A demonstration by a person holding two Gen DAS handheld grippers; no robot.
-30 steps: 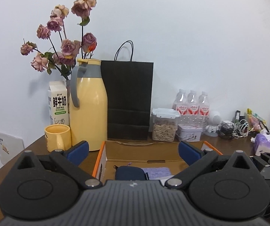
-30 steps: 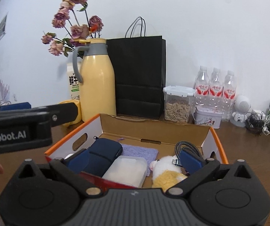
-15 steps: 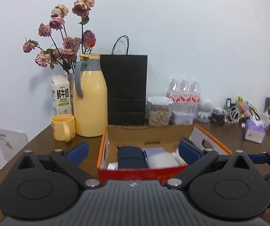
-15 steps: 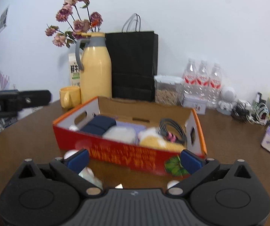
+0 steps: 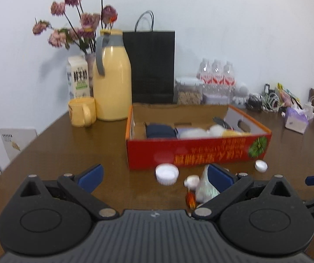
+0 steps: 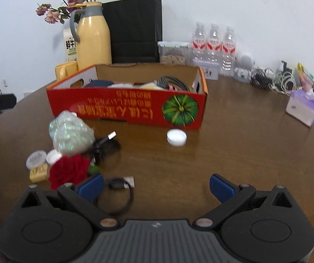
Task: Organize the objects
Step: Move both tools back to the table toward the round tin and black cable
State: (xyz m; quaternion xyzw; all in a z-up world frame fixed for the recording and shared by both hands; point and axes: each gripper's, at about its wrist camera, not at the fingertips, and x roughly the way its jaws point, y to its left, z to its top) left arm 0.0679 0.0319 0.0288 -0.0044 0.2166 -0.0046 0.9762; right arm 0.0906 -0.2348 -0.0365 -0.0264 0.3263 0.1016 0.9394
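Several loose things lie on the table (image 6: 233, 135) ahead of the right gripper (image 6: 155, 187): a white cap (image 6: 176, 137) near the box (image 6: 126, 107), and to its fore-left a shiny bag (image 6: 70, 134), a red fuzzy piece (image 6: 70, 171), a small jar (image 5: 166, 173) and black cables (image 6: 117, 195). Both grippers have pulled back from over the box within the last second, so the box, red with a green pumpkin print and already holding a dark pouch (image 5: 160, 130) and soft toy, now sits well ahead of them, which suggests the next pick is among the loose items. The left gripper (image 5: 154, 175) and the right both stand apart and empty, the bag just beside the left one's right finger.
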